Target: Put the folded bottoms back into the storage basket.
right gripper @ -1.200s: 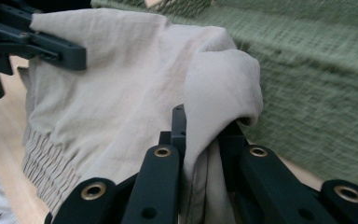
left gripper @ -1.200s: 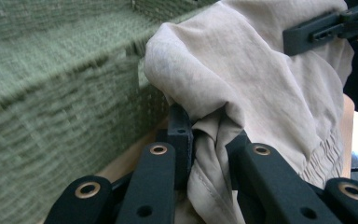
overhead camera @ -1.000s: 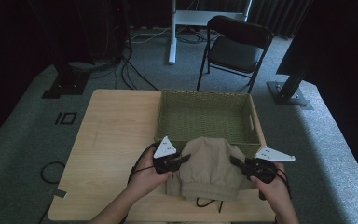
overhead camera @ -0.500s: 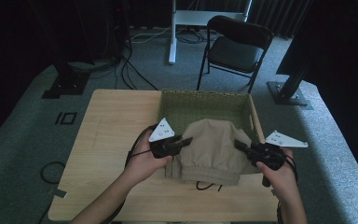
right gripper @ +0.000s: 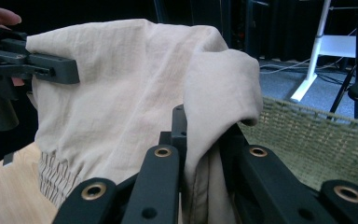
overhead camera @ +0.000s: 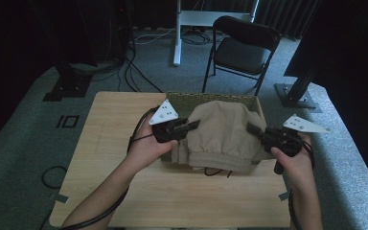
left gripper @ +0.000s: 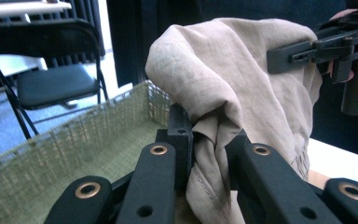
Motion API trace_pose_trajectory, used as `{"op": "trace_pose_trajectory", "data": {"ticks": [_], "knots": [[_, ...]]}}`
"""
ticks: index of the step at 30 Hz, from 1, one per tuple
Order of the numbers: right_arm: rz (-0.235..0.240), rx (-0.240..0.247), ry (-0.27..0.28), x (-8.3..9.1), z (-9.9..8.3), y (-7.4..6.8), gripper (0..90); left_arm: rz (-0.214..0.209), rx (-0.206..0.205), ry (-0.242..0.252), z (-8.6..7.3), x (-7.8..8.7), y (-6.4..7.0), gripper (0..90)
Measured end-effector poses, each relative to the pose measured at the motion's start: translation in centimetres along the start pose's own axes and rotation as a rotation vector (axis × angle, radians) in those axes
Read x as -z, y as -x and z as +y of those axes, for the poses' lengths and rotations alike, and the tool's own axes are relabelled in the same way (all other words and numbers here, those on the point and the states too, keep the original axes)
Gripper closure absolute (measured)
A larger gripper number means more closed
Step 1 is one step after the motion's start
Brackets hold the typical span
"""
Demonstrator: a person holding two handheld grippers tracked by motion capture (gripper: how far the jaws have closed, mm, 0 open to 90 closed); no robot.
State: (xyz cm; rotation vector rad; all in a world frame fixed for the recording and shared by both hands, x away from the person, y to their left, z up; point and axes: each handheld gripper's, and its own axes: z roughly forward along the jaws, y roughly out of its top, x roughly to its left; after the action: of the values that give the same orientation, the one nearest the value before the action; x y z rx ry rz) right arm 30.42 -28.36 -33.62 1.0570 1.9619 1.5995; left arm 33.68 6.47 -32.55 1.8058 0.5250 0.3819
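Overhead, the tan garment (overhead camera: 223,136) hangs between the left gripper (overhead camera: 188,127) and right gripper (overhead camera: 253,129), held over the near edge of the green basket (overhead camera: 206,98) on the table (overhead camera: 115,143), its long axis running side to side and its elastic waistband toward the person (a dark cord dangles below). Each gripper view adds what the high one cannot: the jaws pinching a bunched fold of cloth, and the basket's woven wall (left gripper: 74,140) just behind.
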Motion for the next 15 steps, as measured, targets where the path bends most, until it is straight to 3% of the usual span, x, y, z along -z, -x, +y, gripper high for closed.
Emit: {"op": "trace_pose_trajectory", "data": {"ticks": [7, 12, 15], "knots": [[-0.019, 0.008, -0.005, -1.2, 2.1, 0.8, 82.2, 0.018, 0.02, 0.024, 1.2, -0.8, -1.3, 81.3], [-0.02, -0.015, 0.015, -1.8, 3.5, 1.8, 82.2, 0.011, 0.048, 0.054, 2.0, -1.1, -2.4, 81.3], [-0.021, -0.016, 0.029, -2.1, 4.4, 2.4, 82.1, 0.024, 0.035, 0.07, 2.8, -1.2, -2.9, 81.2]]}}
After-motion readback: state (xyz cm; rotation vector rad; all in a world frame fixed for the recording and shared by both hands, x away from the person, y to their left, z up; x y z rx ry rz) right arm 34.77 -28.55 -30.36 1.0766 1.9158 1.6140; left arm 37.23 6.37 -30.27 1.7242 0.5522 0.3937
